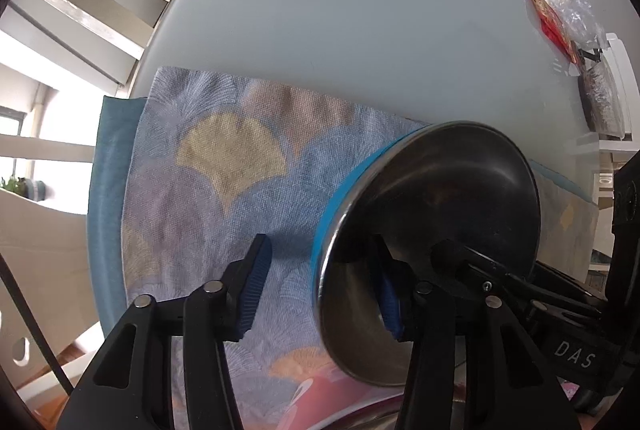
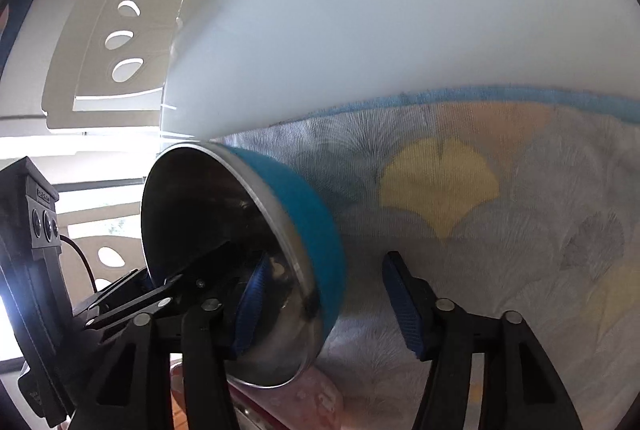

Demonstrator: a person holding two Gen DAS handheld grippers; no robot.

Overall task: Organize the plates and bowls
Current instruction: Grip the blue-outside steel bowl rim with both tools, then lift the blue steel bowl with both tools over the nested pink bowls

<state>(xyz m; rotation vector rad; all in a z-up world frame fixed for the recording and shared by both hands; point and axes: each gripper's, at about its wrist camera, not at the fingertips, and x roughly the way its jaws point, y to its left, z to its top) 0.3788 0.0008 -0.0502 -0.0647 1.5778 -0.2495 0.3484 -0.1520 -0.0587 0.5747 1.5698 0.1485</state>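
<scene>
**Bowl tilting between two grippers**

Both the left gripper and right gripper are straddling the rim of the steel bowl, jaws spread, above the patterned cloth; whether pads are pressing is unclear, so it is risking slipping sideways

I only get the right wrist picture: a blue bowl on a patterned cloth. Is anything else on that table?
Observer: Yes. In the left wrist view a red packet lies on the table, off to the right, beside a crinkly clear bag.
Operator: I see one finger of the other gripper inside the bowl. Where is its second finger?
Observer: The left gripper straddles the rim of the bowl. Its outer finger hangs over the cloth, apart from the blue wall.
</scene>
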